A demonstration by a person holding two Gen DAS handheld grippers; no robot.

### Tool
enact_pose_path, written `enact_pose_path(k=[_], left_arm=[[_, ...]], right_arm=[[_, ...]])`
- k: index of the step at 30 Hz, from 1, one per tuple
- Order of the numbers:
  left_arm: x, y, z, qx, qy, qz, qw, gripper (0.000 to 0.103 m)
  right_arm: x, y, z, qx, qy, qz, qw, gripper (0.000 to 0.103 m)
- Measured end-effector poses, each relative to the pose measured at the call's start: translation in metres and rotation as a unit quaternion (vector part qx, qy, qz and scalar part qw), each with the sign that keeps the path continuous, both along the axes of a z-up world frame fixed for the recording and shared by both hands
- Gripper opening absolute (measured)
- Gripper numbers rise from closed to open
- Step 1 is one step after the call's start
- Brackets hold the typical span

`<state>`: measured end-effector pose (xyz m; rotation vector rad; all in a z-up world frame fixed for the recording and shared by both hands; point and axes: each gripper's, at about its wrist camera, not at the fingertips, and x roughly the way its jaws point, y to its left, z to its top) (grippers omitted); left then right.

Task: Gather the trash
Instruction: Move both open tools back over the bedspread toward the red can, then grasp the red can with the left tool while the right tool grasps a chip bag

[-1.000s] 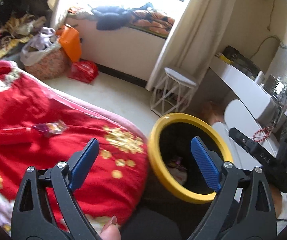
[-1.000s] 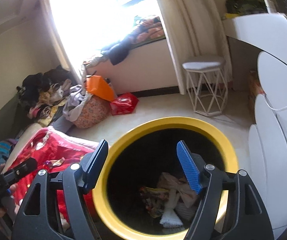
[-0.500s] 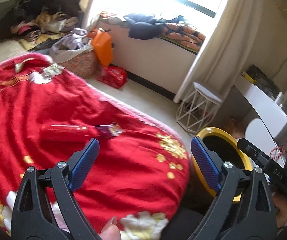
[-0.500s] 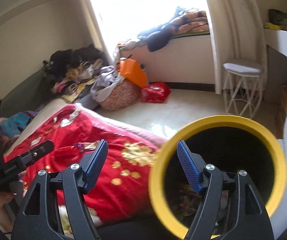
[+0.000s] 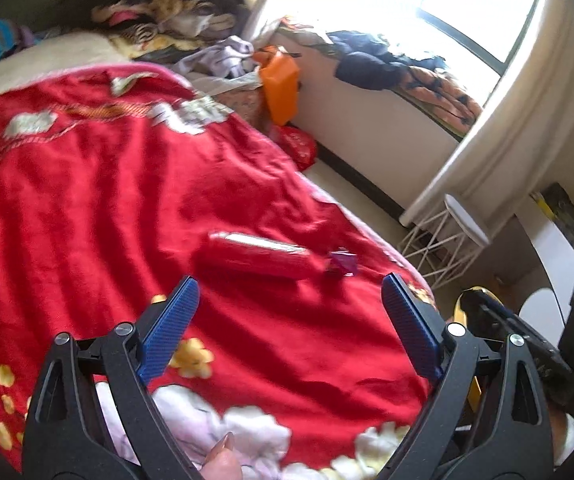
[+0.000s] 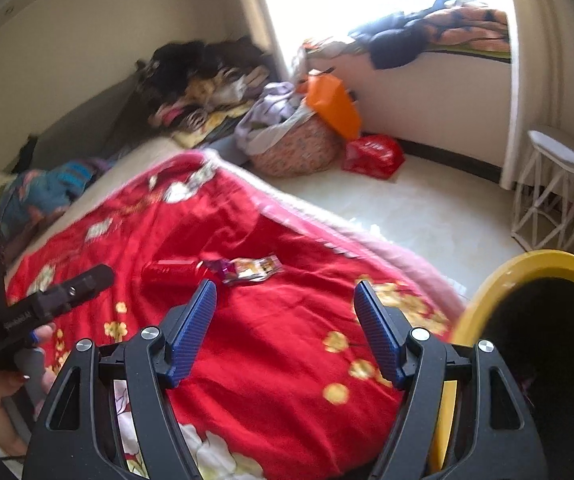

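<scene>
A red cylindrical packet (image 5: 257,255) lies on the red blanket (image 5: 87,200), with a small purple wrapper (image 5: 342,263) at its right end. In the right wrist view the same red packet (image 6: 173,273) lies beside a purple and yellow wrapper (image 6: 249,268). My left gripper (image 5: 289,320) is open and empty, just short of the red packet. My right gripper (image 6: 285,322) is open and empty above the blanket (image 6: 287,360), short of the wrapper. The yellow-rimmed bin (image 6: 527,276) stands at the bed's right edge; a sliver of it also shows in the left wrist view (image 5: 461,308).
A white wire stool (image 6: 555,188) stands on the pale floor by the curtain. A basket of clothes (image 6: 295,148), an orange bag (image 6: 333,106) and a red bag (image 6: 373,156) sit by the window wall. Clothes are piled at the bed's far end (image 5: 175,8).
Both grippers have swung left, away from the yellow bin and over the red blanket. The red packet and wrapper now lie closer in front of them. Both stayed open.
</scene>
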<state>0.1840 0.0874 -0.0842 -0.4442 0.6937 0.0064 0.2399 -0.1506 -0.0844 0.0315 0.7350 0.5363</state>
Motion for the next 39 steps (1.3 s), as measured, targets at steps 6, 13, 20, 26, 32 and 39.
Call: enact_pose_path(k=[6,13,20,26,32,39], left_arm=[[0.002,0.027,-0.018,-0.051,0.031,0.010,0.9982,0.058],[0.017,0.037,-0.036,-0.111,0.053,0.002,0.9923,0.050],[0.035,0.042,-0.051,-0.152,0.063,0.009,0.9863,0.050],[0.052,0.047,-0.063,-0.199,0.068,0.034,0.9771,0.050],[0.064,0.050,-0.068,-0.223,0.072,0.066,0.9699,0.050],[0.072,0.048,-0.067,-0.221,0.075,0.084,0.9686,0.034]], right_arm=[[0.025,0.040,-0.020,-0.035,0.019,0.049,0.998,0.064],[0.045,0.071,-0.040,-0.070,0.031,0.084,0.994,0.053],[0.061,0.088,-0.054,-0.063,0.050,0.106,0.991,0.034],[0.057,0.082,-0.056,-0.034,0.052,0.115,0.991,0.012],[0.034,0.050,-0.039,0.016,0.037,0.094,0.995,0.011],[0.001,0.006,-0.020,0.075,0.030,0.052,0.995,0.011]])
